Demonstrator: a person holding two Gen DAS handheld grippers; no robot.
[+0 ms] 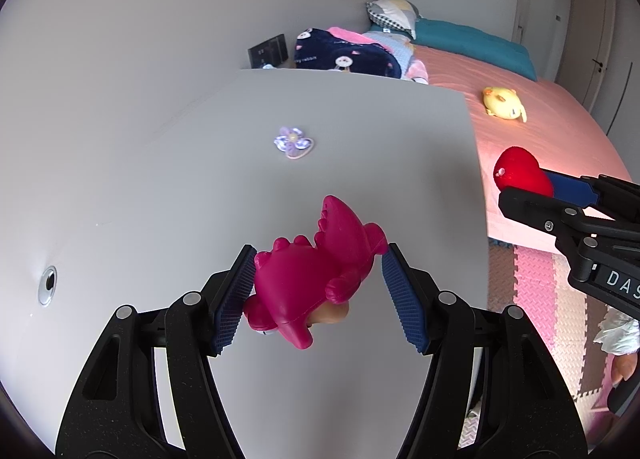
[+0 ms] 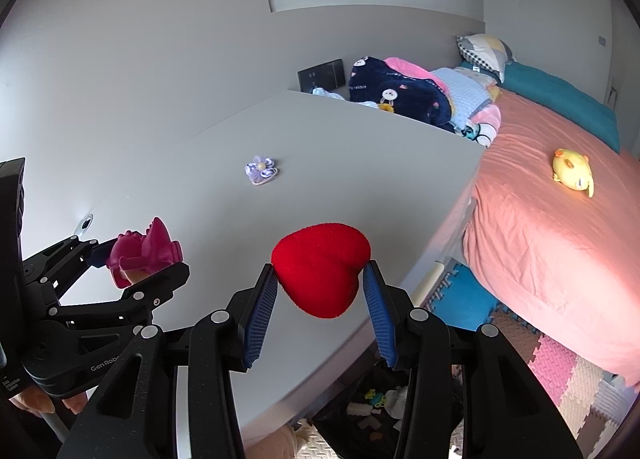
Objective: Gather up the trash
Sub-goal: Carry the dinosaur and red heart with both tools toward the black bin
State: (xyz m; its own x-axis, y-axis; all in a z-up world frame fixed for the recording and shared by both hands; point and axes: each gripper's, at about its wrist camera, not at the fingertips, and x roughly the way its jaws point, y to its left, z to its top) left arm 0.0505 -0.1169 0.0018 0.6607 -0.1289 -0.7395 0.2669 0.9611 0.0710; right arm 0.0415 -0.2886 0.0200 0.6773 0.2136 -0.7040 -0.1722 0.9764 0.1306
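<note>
My left gripper (image 1: 318,283) is shut on a magenta plastic dinosaur toy (image 1: 316,275), held above the grey table (image 1: 160,187). In the right wrist view the same toy (image 2: 146,253) shows at the left in that gripper (image 2: 140,263). A red plush heart (image 2: 320,273) sits squeezed between the blue pads of my right gripper (image 2: 320,287), above the table's near edge. In the left wrist view the heart (image 1: 520,173) and right gripper (image 1: 532,189) hang at the right, over the bed's edge. A purple flower hair tie (image 1: 292,143) lies flat on the table further back.
A bed with a pink sheet (image 2: 560,227) stands right of the table, with a yellow plush chick (image 2: 572,175), blankets and pillows on it. Below the table edge a dark bag (image 2: 380,407) holds several small items. Foam mats (image 2: 560,371) cover the floor. A cable hole (image 1: 48,285) marks the table's left.
</note>
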